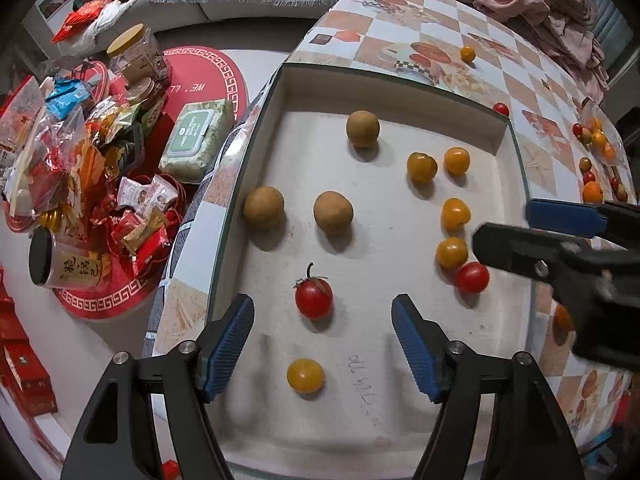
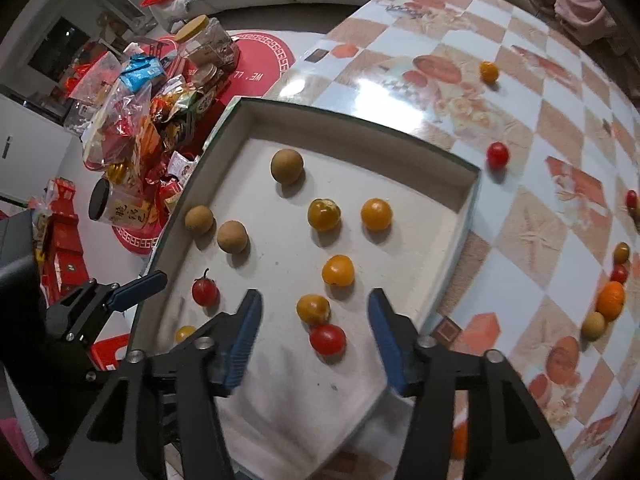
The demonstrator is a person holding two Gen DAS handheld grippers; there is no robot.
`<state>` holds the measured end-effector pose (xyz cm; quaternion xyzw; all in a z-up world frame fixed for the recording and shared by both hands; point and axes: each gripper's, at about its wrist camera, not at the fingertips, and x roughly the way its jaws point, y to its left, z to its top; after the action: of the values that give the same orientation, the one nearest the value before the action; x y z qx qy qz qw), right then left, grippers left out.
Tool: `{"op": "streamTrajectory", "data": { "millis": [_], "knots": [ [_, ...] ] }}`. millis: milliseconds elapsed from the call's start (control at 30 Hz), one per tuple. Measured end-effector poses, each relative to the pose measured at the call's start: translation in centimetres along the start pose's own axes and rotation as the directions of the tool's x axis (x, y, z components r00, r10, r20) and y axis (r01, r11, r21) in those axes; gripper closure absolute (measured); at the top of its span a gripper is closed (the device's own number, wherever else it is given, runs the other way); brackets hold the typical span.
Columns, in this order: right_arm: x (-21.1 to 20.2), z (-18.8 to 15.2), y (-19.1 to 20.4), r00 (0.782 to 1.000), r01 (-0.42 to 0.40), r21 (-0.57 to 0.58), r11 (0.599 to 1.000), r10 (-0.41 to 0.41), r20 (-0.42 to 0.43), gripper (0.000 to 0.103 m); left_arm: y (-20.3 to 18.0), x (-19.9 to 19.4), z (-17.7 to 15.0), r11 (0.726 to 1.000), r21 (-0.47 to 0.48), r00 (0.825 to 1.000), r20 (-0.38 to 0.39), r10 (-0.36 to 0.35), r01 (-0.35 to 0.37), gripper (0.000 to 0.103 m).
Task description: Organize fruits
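Both hand-held grippers are hanging over the tray [image 1: 516, 152] right now, pointing steeply down. My left hand-held gripper [image 1: 322, 340] is standing roughly half open with nothing gripped: a red tomato with a stem [image 1: 314, 298] is sitting on the tray floor just past the tips, clear of both pads, and a yellow tomato [image 1: 305, 376] is lying closer in, between the fingers but untouched. My right hand-held gripper [image 2: 314, 342] is also about half open and empty; a red tomato [image 2: 327, 339] is resting between its fingers, touching an orange-yellow one [image 2: 313, 309] just behind it.

Moving outward, more yellow tomatoes [image 2: 338, 270] are forming a loose column toward the far wall, and three brown round fruits [image 1: 333, 213] are grouping on the left side of the tray. Beyond the rim, strays are still sitting on the checkered surface [image 2: 520, 240]: a red one [image 2: 497, 155] just outside the tray corner, a yellow one [image 2: 489, 71] farther off, and a cluster of red, orange and brown ones [image 2: 610, 300] over on the right.

I'm guessing the step is clearing out after a drop. To do it well I'm thinking lift straight up so the fingers aren't nudging the touching pair, since round fruit will probably roll, then head for the nearest stray red one.
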<state>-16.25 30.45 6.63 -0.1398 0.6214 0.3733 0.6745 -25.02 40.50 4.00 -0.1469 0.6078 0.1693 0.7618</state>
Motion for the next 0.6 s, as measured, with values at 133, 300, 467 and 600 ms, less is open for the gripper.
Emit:
{"op": "streamTrajectory", "data": {
  "millis": [133, 300, 467, 600],
  "knots": [
    [-1.1, -0.6, -0.1, 1.0, 0.023, 0.012, 1.0, -0.023, 0.002, 0.024, -0.3, -0.7, -0.3, 1.0, -0.006, 1.0, -0.016, 0.0, 0.0, 0.03],
    [-2.2, -1.6, -0.8, 0.998, 0.066, 0.03, 0.997, -0.066, -0.016, 0.02, -0.6, -1.3, -0.6, 1.0, -0.019, 0.999, -0.048, -0.003, 0.003, 0.03],
    [-3.7, -2.3, -1.1, 0.995, 0.101, 0.034, 0.994, -0.1, -0.016, 0.007, -0.8, -2.7, -0.6, 1.0, -0.026, 1.0, -0.023, 0.005, -0.006, 0.0],
    [-4.9, -2.7, -0.9, 0.993, 0.119, 0.04, 0.992, -0.119, -0.014, 0.007, -1.0, -3.9, -0.5, 1.0, -0.026, 1.0, -0.005, 0.011, -0.011, 0.0]
  ]
}}
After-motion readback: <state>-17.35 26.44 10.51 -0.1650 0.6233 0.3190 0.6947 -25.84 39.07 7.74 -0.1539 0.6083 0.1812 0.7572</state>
